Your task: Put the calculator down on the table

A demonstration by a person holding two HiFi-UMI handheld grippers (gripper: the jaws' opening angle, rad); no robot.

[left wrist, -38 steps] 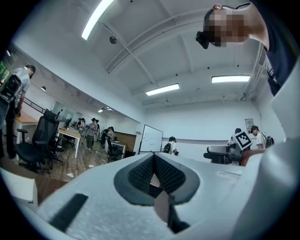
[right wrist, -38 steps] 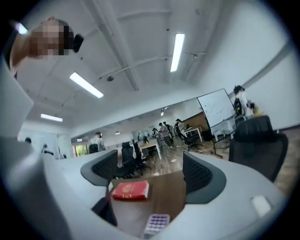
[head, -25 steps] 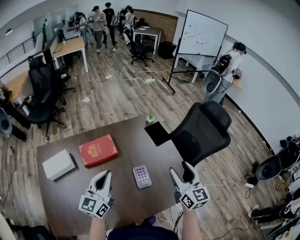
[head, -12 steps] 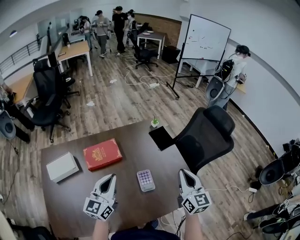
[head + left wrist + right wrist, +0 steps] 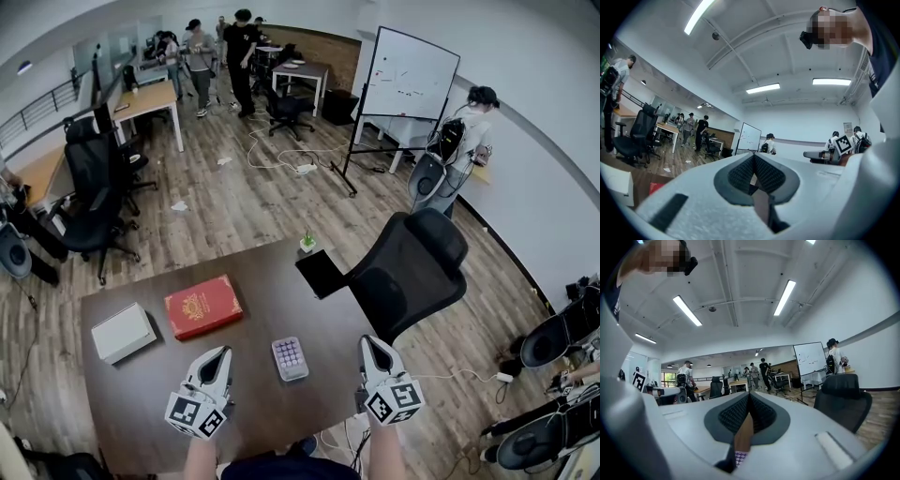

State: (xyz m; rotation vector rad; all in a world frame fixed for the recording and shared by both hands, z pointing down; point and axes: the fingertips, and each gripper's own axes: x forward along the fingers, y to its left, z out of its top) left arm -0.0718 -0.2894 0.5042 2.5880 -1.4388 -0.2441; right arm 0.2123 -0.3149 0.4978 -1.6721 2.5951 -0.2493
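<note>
Left first: white left gripper [image 5: 222, 351] with its marker cube, held level over the near side of the dark brown wooden table [image 5: 272, 300]. Jaws pressed together, ribbed black pads meeting at the tip, nothing clamped between them.

Over to the other hand: matching white right gripper [image 5: 367, 343], also level, out at the table's right edge. Closed down tight as well, pads meeting, gripping nothing.

And there, flat on the wood between the two grippers: the small grey calculator with lilac keys [image 5: 290, 358], keys up. About level with both sets of fingertips, roughly midway, clear of each, touched by neither. Caught again in the right gripper view, a sliver of lilac keys [image 5: 739, 458] low in the slit behind the closed pads.

Ahead of the left gripper, a red hardback book with gold ornament [image 5: 202, 307], lying flat. Further out to that gripper's left, a plain white box [image 5: 123, 332], near the book but apart from it.

Well ahead of the right gripper and a little to its left, at the far corner of the table, a thin black rectangular pad [image 5: 320, 272], and just beyond it a tiny green potted plant [image 5: 307, 242]. Just ahead of the right gripper and slightly to its right, off the table, a black mesh-backed office chair [image 5: 408, 272]. Far beyond, a white whiteboard on a stand [image 5: 408, 73] and several people standing about.
</note>
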